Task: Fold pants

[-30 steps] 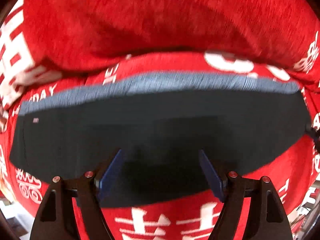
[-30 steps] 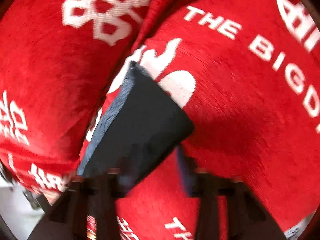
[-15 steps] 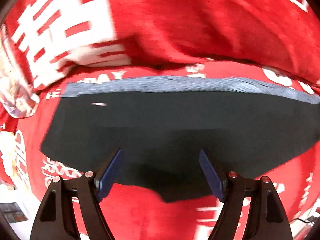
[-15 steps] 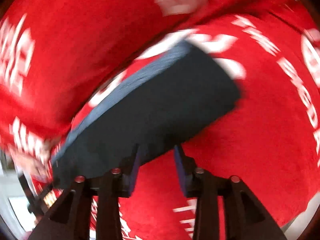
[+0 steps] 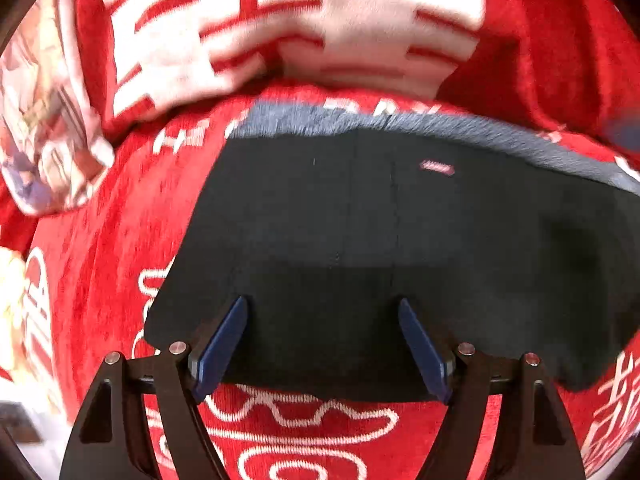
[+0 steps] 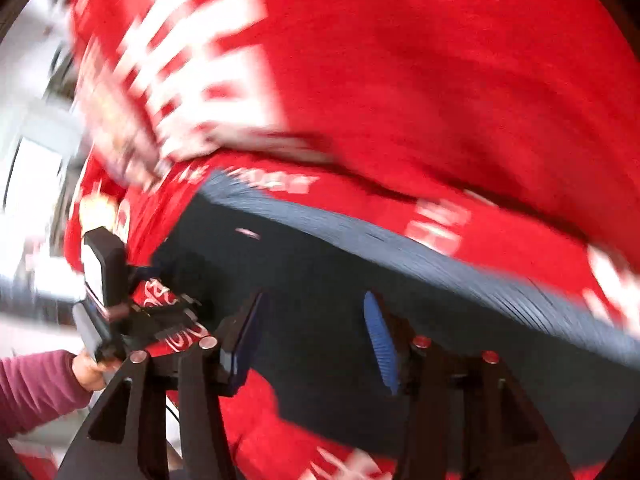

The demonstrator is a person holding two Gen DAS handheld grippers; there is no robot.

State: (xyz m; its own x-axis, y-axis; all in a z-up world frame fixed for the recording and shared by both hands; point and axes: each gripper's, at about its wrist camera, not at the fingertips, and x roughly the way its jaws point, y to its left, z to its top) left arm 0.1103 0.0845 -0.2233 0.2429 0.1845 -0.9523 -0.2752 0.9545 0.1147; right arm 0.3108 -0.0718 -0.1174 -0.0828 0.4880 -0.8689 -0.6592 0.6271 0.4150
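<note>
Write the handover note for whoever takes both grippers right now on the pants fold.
Left gripper: open, empty, poised above the near edge of the pants.
Right gripper: jaws have just been opening, nothing between them, over the same garment.
Pants: dark, lying in a flat folded rectangle on the red blanket, ribbed waistband along the far edge.
Done: a fold is laid down and released.
Left: probably one more fold and smoothing; the right wrist view is too blurred to judge neatness.
</note>
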